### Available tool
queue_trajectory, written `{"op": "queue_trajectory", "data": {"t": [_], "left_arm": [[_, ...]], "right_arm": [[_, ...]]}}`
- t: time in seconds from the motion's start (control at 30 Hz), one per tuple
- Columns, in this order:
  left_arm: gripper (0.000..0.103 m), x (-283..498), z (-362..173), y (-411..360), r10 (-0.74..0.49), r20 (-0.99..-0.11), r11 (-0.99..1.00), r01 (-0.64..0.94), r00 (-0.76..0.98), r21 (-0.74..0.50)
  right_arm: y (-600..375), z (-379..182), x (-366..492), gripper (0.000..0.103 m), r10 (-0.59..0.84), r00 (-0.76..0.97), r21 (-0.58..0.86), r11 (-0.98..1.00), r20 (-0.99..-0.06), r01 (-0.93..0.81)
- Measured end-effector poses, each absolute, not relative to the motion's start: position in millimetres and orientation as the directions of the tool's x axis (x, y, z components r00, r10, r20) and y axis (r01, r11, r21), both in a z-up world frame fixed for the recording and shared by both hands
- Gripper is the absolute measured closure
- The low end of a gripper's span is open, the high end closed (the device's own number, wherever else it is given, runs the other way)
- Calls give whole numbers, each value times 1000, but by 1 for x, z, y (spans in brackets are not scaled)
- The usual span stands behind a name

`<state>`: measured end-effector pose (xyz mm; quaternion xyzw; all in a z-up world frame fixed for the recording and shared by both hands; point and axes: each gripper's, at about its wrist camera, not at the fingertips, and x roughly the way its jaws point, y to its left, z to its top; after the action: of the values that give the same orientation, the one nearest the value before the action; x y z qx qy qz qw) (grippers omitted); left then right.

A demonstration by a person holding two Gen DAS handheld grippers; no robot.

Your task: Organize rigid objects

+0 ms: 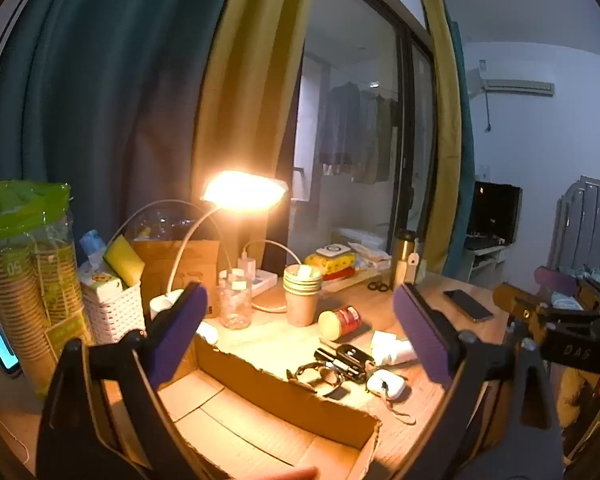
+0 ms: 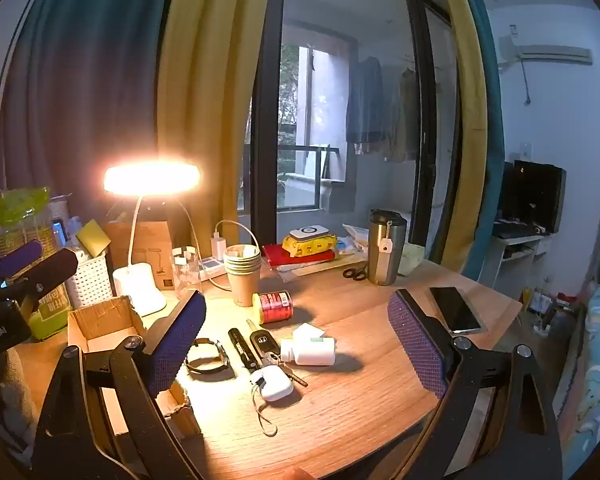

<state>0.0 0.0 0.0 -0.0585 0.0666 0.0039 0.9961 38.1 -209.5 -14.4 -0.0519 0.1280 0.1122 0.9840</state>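
Both grippers' fingers spread wide and empty, cardboard box [image 1: 284,396] cut off by left gripper [image 1: 300,332], right gripper [image 2: 296,340]

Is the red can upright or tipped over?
Tipped over. The red can lies on its side on the desk, its pale end facing the camera, beside the upright cup stack.

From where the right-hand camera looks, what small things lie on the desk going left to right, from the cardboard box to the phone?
Cardboard box → watch → black marker → car key → white earbud case → white pill bottle → phone.
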Motion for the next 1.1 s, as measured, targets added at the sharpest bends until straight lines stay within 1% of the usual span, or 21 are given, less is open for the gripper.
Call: {"op": "queue_trajectory", "data": {"t": [0.1, 0.27, 0.57, 1.1], "left_arm": [[8, 0, 0, 0, 5, -155, 994, -22, 988, -107], [8, -1, -3, -3, 15, -152, 995, -30, 988, -97], [8, 1, -6, -3, 9, -179, 995, -26, 984, -95], [8, 2, -6, -1, 9, -186, 995, -27, 983, -99]], "right_arm": [[-209, -14, 38, 9, 204, 943, -84, 969, -262, -233], [-209, -14, 38, 9, 207, 942, -77, 969, -263, -234], [-209, -14, 38, 9, 207, 943, -75, 969, -261, -234], [-205, -15, 38, 9, 213, 941, -74, 968, -263, -240]]}}
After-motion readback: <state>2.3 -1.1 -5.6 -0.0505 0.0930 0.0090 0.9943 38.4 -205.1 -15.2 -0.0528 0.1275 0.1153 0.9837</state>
